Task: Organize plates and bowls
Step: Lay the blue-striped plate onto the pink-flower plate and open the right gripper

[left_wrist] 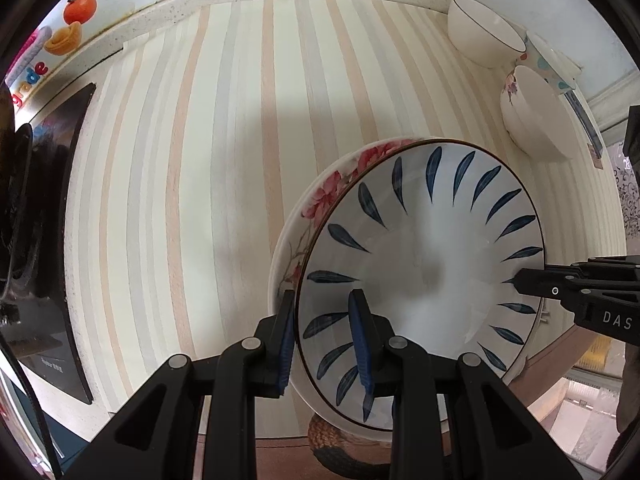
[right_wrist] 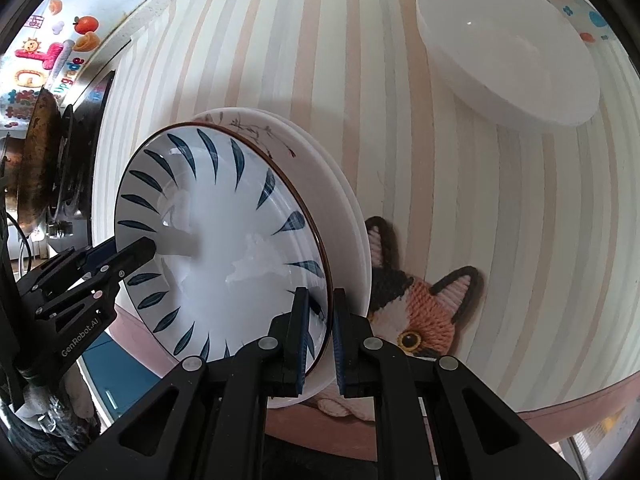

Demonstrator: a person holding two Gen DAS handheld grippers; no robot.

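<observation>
Left wrist view: the left tongs (left_wrist: 326,336) grip the rim of the blue-leaf plate (left_wrist: 424,256) at lower centre, above the flowered plate (left_wrist: 320,200) on the striped desk (left_wrist: 200,160). The right tongs (right_wrist: 319,340) clamp the opposite rim. Two bowls (left_wrist: 480,36) stand at the upper right, a cat coaster (right_wrist: 424,304) beside the stack.

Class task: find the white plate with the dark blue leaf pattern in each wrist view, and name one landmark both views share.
Left wrist view: the blue-leaf white plate fills the lower right.
Right wrist view: it sits left of centre.
Shared landmark: the orange fruit sticker, upper left in both.
</observation>
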